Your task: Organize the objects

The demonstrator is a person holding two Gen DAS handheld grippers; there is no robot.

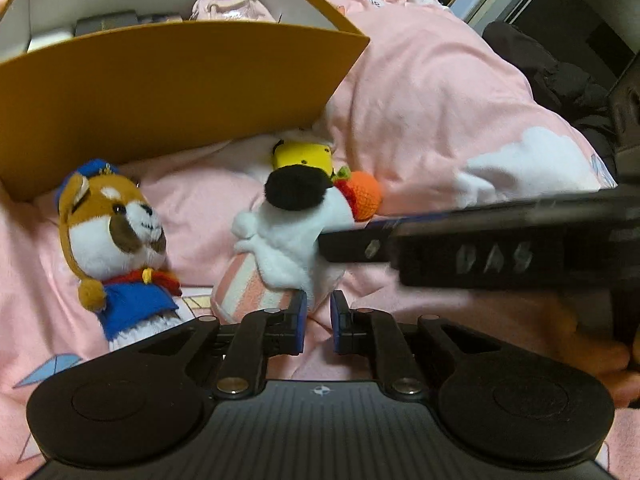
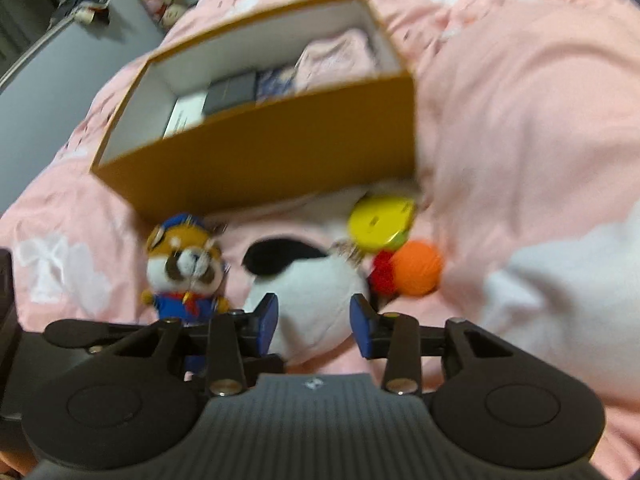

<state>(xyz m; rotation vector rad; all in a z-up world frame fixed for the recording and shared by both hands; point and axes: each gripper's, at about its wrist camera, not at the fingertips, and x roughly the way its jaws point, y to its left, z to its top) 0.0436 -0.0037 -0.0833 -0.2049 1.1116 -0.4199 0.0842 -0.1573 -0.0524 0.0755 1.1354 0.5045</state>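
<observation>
A white plush with a black patch (image 1: pixel 298 236) (image 2: pixel 308 292) lies on the pink bedding in front of an open brown box (image 1: pixel 172 92) (image 2: pixel 264 148). A brown dog plush in blue clothes (image 1: pixel 116 248) (image 2: pixel 186 276) sits to its left. A yellow object (image 1: pixel 302 154) (image 2: pixel 380 220) and an orange crochet ball (image 1: pixel 360 196) (image 2: pixel 416 266) lie behind it. My left gripper (image 1: pixel 319 320) is nearly closed and empty, just in front of the white plush. My right gripper (image 2: pixel 314 324) is open, its fingers on either side of the white plush; it enters the left wrist view from the right (image 1: pixel 360 246).
The box holds a pink cloth item (image 2: pixel 336 58), a dark box (image 2: pixel 230 96) and white items. Pink bedding (image 1: pixel 440 112) rises in folds to the right. Dark furniture and clothing (image 1: pixel 560 68) lie beyond the bed at the right.
</observation>
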